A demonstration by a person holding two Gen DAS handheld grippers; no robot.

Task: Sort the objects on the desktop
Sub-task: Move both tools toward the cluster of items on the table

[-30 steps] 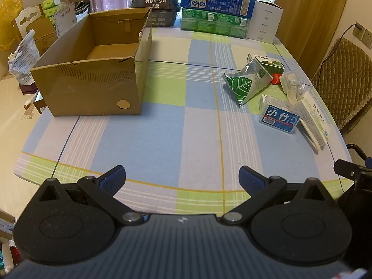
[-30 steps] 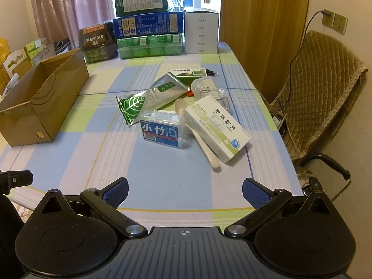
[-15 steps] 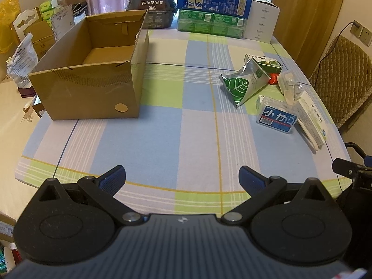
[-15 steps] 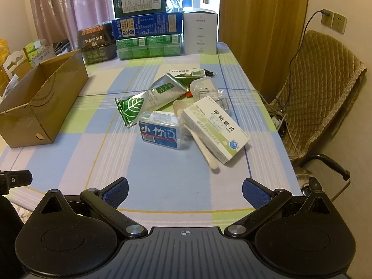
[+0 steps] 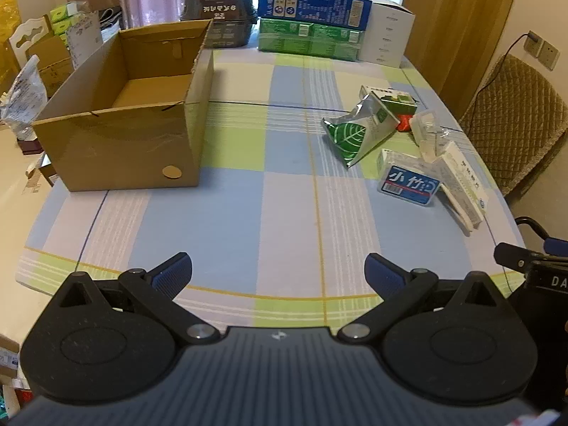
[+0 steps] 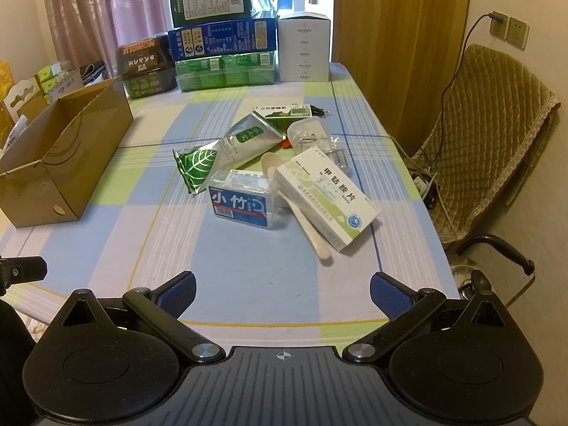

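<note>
Sitting at the left of the checked tablecloth point(image 5: 248, 213), an open cardboard box point(image 5: 120, 149) shows a bare floor inside, with 1 round cut-out low on its near wall. Behind it at the table's far end stand a dark carton point(image 5: 220, 10), a blue carton point(image 5: 312, 7) on a green shrink-wrapped pack point(image 5: 309, 39), and a white carton point(image 5: 385, 35).

Low over the near edge, the left gripper point(image 5: 278, 271) hovers with its blue-padded fingers spread wide and nothing between them.

Right of the table's middle, well apart from the box, lies the clutter. A silver and green leaf-print pouch point(image 6: 220, 152) lies slanted, its far end near a small green and white box point(image 6: 284, 112). Just in front of the pouch sits a clear plastic case with a blue label point(image 6: 241, 200). A white plastic spoon point(image 6: 301, 213) runs between that case and a white and green medicine box point(image 6: 326, 198), which lies tilted over the spoon. Behind the medicine box rests a clear plastic container point(image 6: 312, 138) with a red item beside it.

The right gripper point(image 6: 283, 294) also hangs over the near edge, fingers parted and empty. A quilted chair point(image 6: 497, 135) stands at the far right.
</note>
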